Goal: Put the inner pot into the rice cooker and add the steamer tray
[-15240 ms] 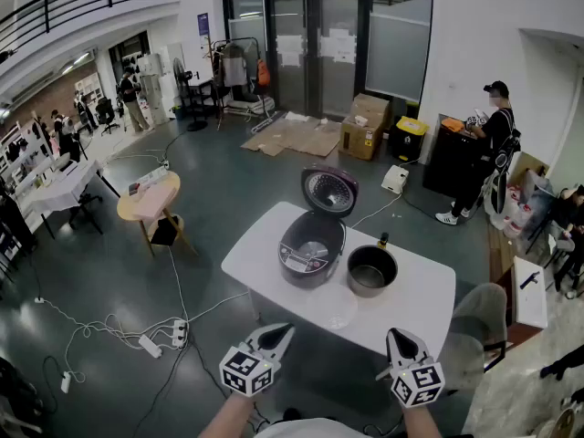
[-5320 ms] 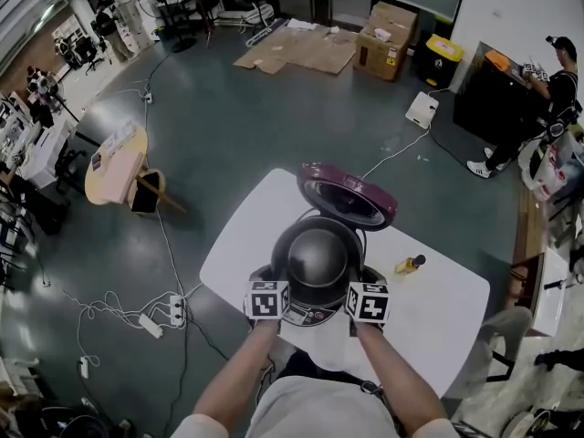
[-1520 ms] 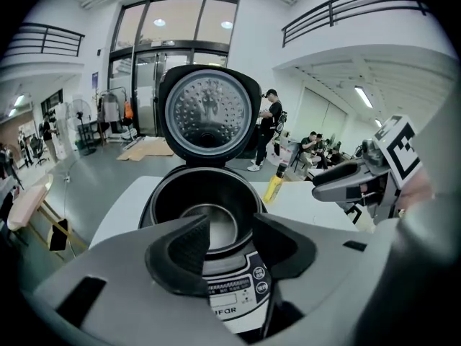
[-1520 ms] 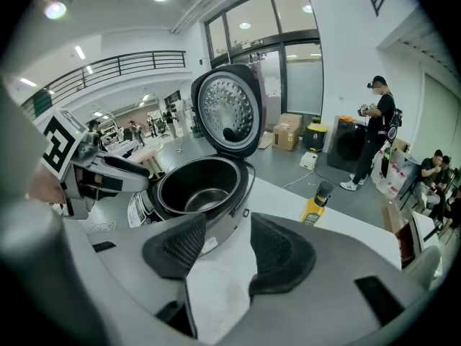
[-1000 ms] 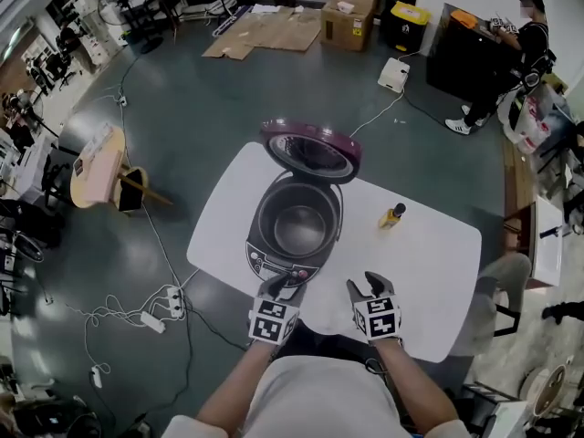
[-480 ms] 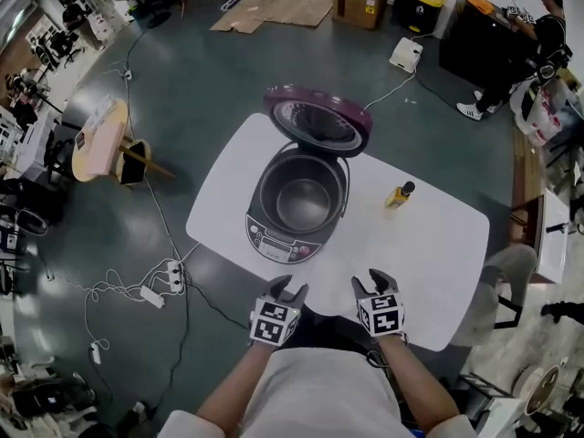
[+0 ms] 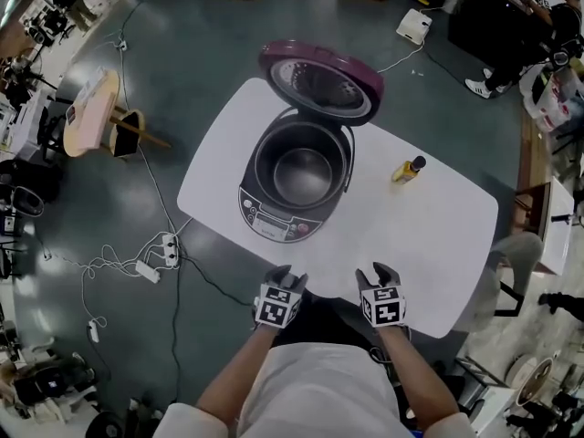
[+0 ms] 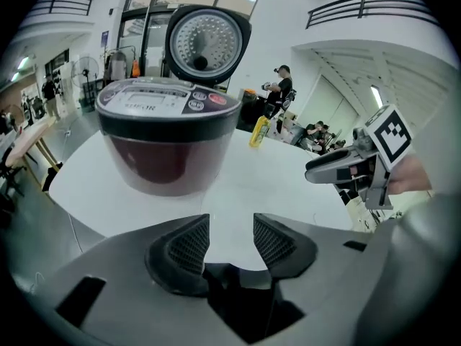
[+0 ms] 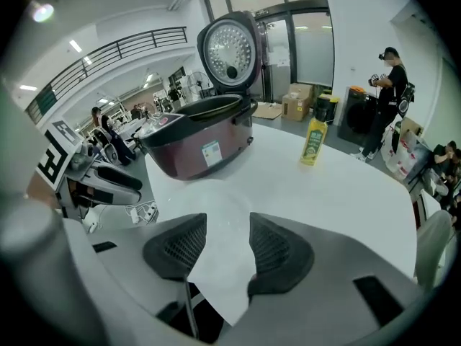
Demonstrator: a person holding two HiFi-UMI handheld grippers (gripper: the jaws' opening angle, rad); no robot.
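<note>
The maroon rice cooker (image 7: 294, 179) stands on the white table (image 7: 438, 235) with its lid (image 7: 321, 80) up. The dark inner pot (image 7: 302, 168) sits inside it. A faint clear round piece (image 9: 220, 206), apparently the steamer tray, lies flat on the table just ahead of my right jaws. My left gripper (image 7: 282, 276) and right gripper (image 7: 378, 273) hang at the table's near edge, short of the cooker, both open and empty. The left jaws have just been opening, with nothing between them. The cooker (image 8: 169, 132) fills the left gripper view ahead of those jaws (image 8: 230, 236).
A yellow bottle (image 7: 408, 169) stands to the right of the cooker. Cables and a power strip (image 7: 146, 270) lie on the floor to the left. A small round table (image 7: 91, 108) is far left, a chair (image 7: 511, 263) at the table's right end.
Both grippers have sunk and drawn back from the cooker's front to the table's near edge. The cooker and pot have stayed put.
</note>
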